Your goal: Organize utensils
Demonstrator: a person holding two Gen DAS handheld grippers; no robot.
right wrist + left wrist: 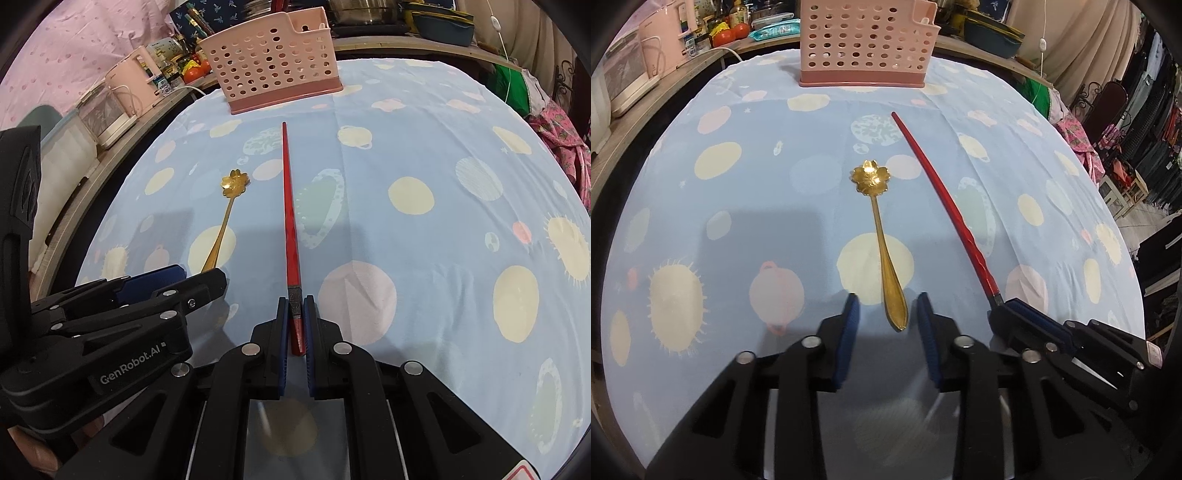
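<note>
We have the right gripper with its jaws drawn in close on the thick end of the red chopstick; whether they truly pinch it we cannot tell. Our left gripper holds its jaws wide apart around the handle of the gold spoon, gripping nothing. Both reach low and level along the worktop, utensils pointing toward the pink basket, likely their destination.

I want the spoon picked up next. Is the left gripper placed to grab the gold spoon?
Probably yes. The left gripper is open with the gold spoon handle end lying between its fingers, nothing in between; the right gripper beside it grips the red chopstick.
</note>
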